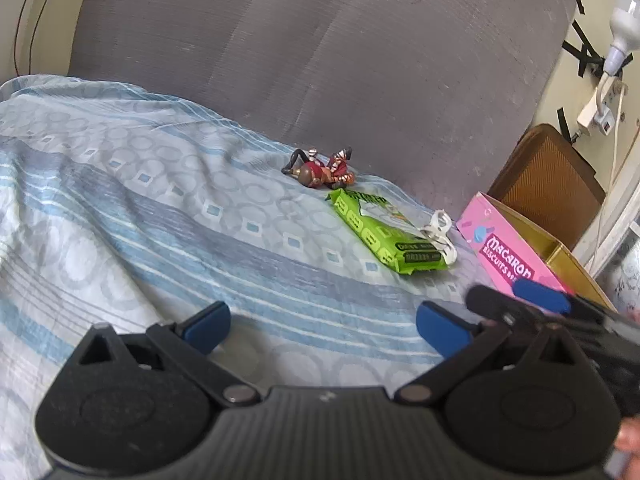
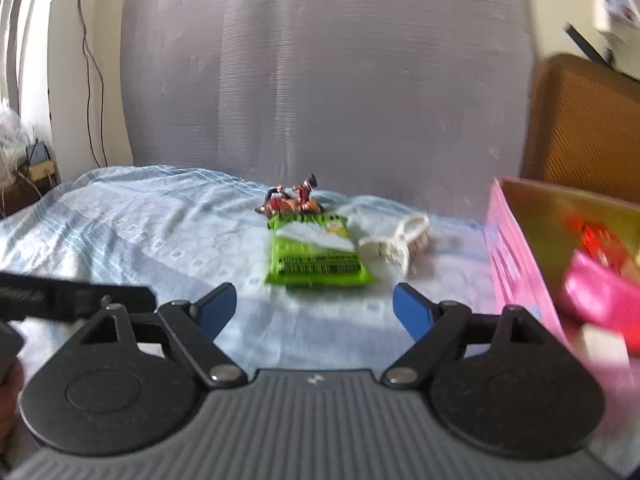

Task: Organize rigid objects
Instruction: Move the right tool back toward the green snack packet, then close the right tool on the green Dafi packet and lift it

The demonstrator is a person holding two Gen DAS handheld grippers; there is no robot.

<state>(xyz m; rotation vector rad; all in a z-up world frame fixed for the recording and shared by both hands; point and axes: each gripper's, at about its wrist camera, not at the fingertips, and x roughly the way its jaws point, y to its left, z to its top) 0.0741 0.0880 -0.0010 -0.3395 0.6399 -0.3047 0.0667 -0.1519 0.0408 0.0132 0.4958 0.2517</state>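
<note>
A green packet lies on the blue patterned bedsheet. A small red and brown toy figure lies just behind it. A white plastic piece lies to the packet's right. A pink Macaron box stands open at the right, with red and pink items inside. My left gripper is open and empty above the sheet. My right gripper is open and empty, short of the packet; it also shows at the right of the left wrist view.
A grey upholstered headboard rises behind the bed. A brown wooden piece stands behind the box. A lamp bulb and power strip hang on the right wall. Cables run down the left wall.
</note>
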